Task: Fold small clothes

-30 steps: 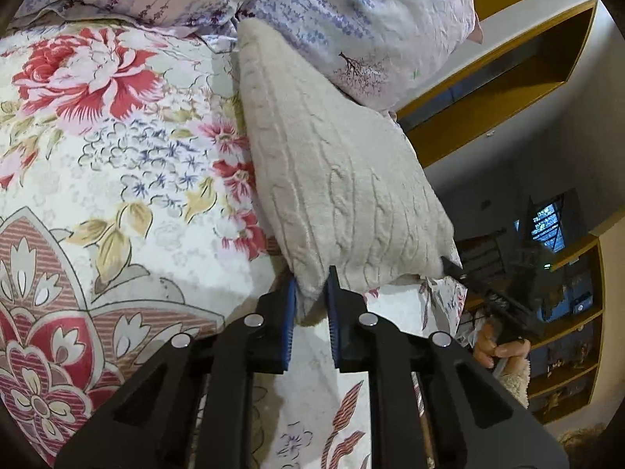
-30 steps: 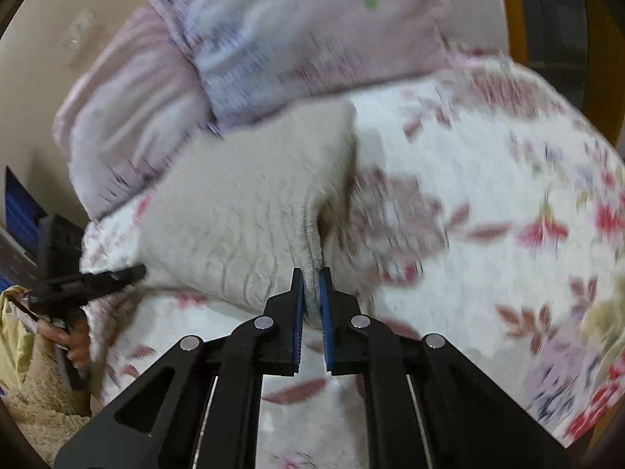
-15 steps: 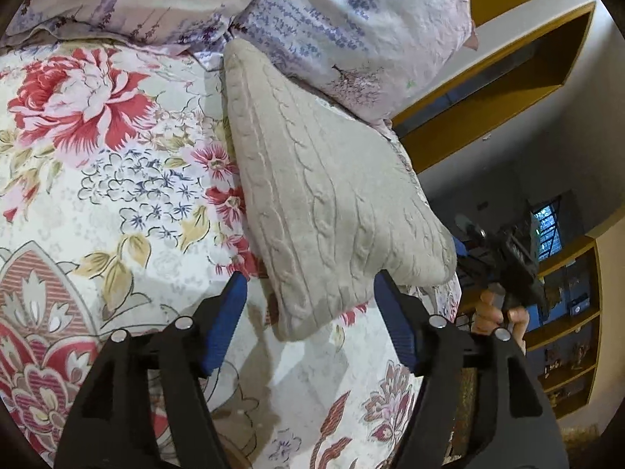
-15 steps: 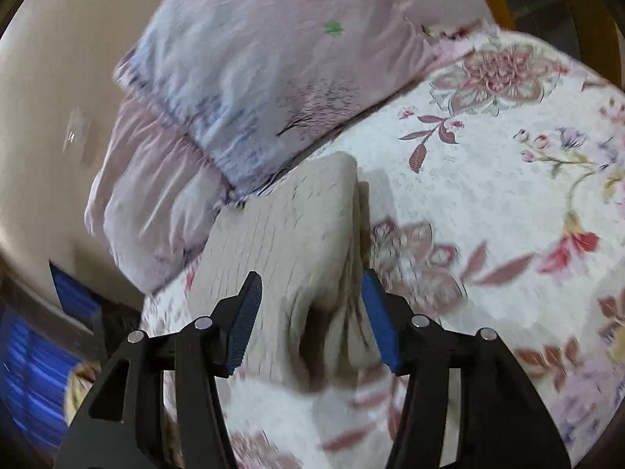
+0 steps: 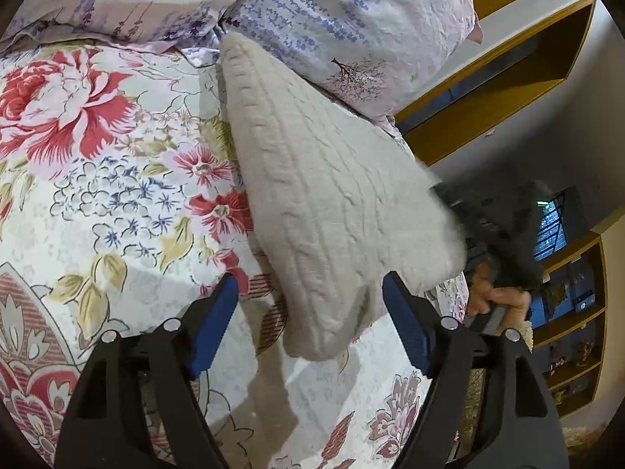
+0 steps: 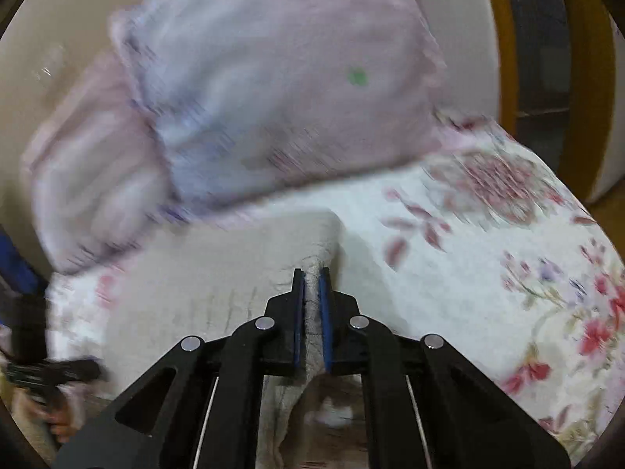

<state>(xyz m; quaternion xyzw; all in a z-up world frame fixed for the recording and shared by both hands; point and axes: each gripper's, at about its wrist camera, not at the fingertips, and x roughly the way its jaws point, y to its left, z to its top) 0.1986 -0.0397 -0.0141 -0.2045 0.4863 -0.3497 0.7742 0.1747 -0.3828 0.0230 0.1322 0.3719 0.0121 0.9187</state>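
Observation:
A folded cream cable-knit garment (image 5: 324,211) lies on the floral bedspread (image 5: 97,179), its far end against the pillows. My left gripper (image 5: 310,320) is open, its blue pads either side of the garment's near corner without touching it. In the right wrist view my right gripper (image 6: 311,297) is shut on an edge of the cream garment (image 6: 218,289), which bunches between the pads. The right gripper (image 5: 496,230) shows blurred at the garment's right corner in the left wrist view.
Two lilac-print pillows (image 5: 343,19) lie at the head of the bed; they also show in the right wrist view (image 6: 273,90). Yellow wooden shelves (image 5: 508,74) stand beyond the bed's right edge. The left gripper (image 6: 47,375) shows at the left edge of the right wrist view.
My left gripper let go of the garment's corner and stays open. My right gripper opened, moved in along the garment and shut on its edge again.

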